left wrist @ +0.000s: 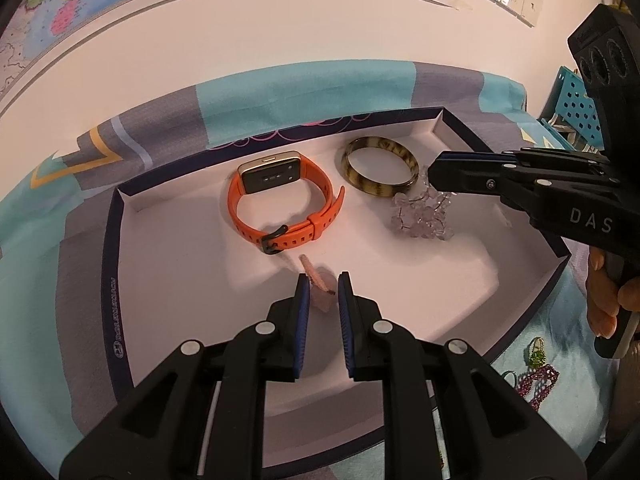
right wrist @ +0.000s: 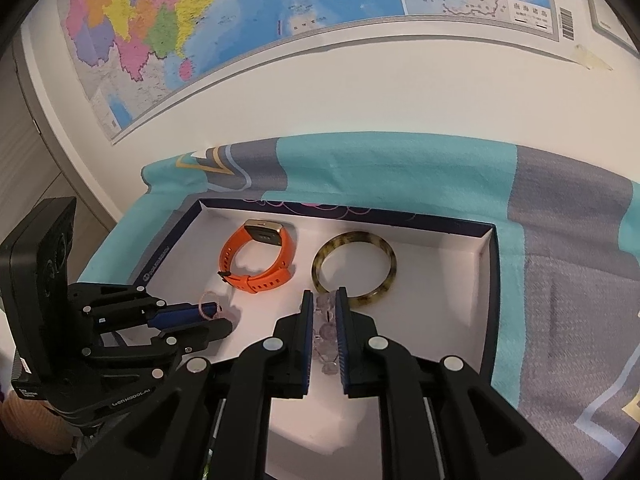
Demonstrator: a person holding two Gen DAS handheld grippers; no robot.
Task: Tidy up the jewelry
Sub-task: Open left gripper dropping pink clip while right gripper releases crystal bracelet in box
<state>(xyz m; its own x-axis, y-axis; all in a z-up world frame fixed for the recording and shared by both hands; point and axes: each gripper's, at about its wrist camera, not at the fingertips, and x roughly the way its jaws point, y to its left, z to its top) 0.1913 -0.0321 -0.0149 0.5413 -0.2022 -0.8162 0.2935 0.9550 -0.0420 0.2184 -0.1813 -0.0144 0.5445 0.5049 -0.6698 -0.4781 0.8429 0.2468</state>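
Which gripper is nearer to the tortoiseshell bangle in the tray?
Right. The right gripper sits just in front of the tortoiseshell bangle, closed on the clear bead bracelet beside it. The left gripper is farther off, past the orange watch.

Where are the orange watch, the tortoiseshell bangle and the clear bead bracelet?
orange watch point(left wrist: 276, 178): left wrist view, on its face.
tortoiseshell bangle point(right wrist: 390, 266): right wrist view, on its right rim.
clear bead bracelet point(left wrist: 420, 220): left wrist view, on the beads.
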